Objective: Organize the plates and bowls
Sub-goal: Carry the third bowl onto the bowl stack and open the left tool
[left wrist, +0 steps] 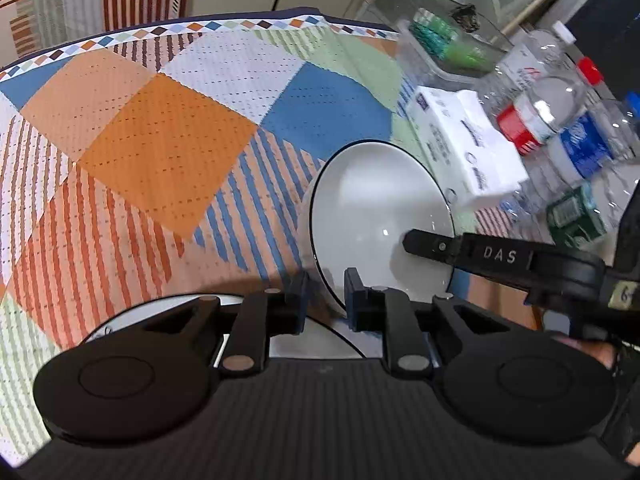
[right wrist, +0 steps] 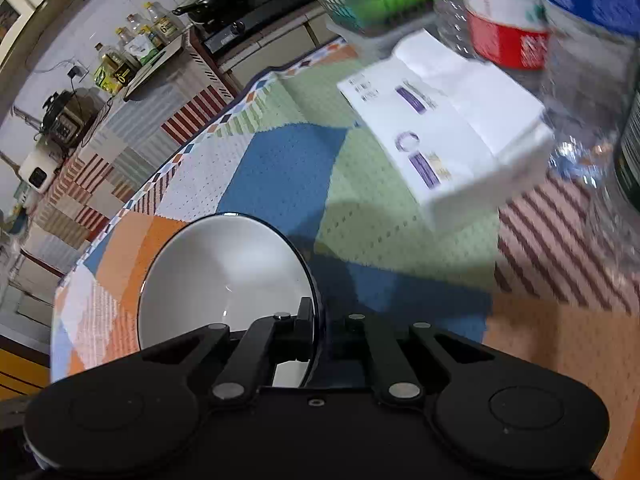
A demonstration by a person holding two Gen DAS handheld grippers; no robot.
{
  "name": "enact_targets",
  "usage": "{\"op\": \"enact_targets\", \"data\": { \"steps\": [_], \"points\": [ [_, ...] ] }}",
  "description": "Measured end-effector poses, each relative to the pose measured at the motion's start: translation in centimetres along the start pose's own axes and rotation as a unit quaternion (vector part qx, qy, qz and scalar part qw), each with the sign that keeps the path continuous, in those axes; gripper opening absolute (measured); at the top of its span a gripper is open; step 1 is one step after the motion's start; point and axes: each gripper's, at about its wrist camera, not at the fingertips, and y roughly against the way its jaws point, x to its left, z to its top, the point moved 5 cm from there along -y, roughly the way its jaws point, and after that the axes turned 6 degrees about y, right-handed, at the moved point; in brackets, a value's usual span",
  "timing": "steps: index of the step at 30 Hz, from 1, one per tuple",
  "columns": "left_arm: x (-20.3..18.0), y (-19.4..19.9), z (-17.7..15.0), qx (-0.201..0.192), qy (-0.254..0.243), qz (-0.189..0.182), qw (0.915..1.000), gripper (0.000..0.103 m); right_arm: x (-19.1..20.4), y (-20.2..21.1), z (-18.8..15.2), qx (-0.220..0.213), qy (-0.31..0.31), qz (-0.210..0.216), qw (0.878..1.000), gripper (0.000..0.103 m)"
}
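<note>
I see the table under its patchwork cloth point(left wrist: 160, 140) of orange, blue, green and striped squares filling most of both views. Along its far side stand clear plastic bottles point(left wrist: 540, 92) with red and blue labels, and just beside them lies a white tissue pack point(left wrist: 468, 140). Nearer to me, the white bowl point(left wrist: 376, 208) with a dark rim sits tilted up on its side on the cloth, and a white plate point(left wrist: 296, 340) lies flat just below it, mostly hidden by my left gripper. My left gripper point(left wrist: 326, 296) is pinching the bowl's rim at the near edge. My right gripper point(right wrist: 316, 320) is clamped on the rim at the other side, though its outer finger is hard to make out in shadow.
</note>
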Motion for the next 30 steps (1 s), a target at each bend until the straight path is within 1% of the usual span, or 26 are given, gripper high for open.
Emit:
{"op": "enact_targets", "data": {
  "steps": [2, 4, 6, 8, 12, 16, 20, 24, 27, 30],
  "points": [
    [-0.4, 1.6, -0.2, -0.01, -0.007, -0.006, 0.9999, 0.017, -0.2, 0.9, -0.3, 0.003, -0.021, 0.017, 1.0, 0.01],
    [-1.0, 3.6, -0.3, -0.024, -0.018, -0.009, 0.9995, 0.017, -0.6, 2.2, -0.5, 0.013, -0.075, 0.043, 0.996, 0.011],
    [-1.5, 5.6, -0.4, -0.023, -0.021, -0.009, 0.9995, 0.017, -0.2, 3.6, -0.9, 0.017, -0.089, 0.059, 0.994, 0.01],
    [-2.0, 7.5, -0.9, -0.022, -0.028, -0.006, 0.9993, 0.017, 0.6, 5.0, -1.5, 0.022, -0.087, 0.068, 0.994, 0.011],
    [-2.7, 10.8, -2.6, -0.023, -0.042, -0.006, 0.9988, 0.017, 2.3, 8.3, -2.6, 0.012, -0.065, 0.079, 0.995, 0.011],
    [-3.2, 13.4, -5.4, -0.009, -0.042, -0.01, 0.999, 0.017, 3.9, 12.1, -4.0, 0.006, -0.024, 0.072, 0.997, 0.012],
    [-3.9, 16.3, -8.4, -0.012, -0.048, -0.014, 0.9987, 0.017, 4.8, 15.6, -6.1, -0.002, 0.017, 0.061, 0.998, 0.012],
    [-4.3, 18.8, -11.7, -0.003, -0.056, -0.024, 0.9981, 0.017, 5.4, 18.9, -8.9, -0.009, 0.032, 0.055, 0.998, 0.012],
    [-4.6, 20.6, -14.0, -0.002, -0.069, -0.026, 0.9973, 0.017, 5.6, 21.2, -10.8, -0.013, 0.028, 0.06, 0.998, 0.013],
    [-4.6, 22.1, -15.9, 0.0, -0.075, -0.026, 0.9968, 0.017, 5.6, 22.7, -12.9, 0.0, 0.025, 0.066, 0.998, 0.013]
  ]
}}
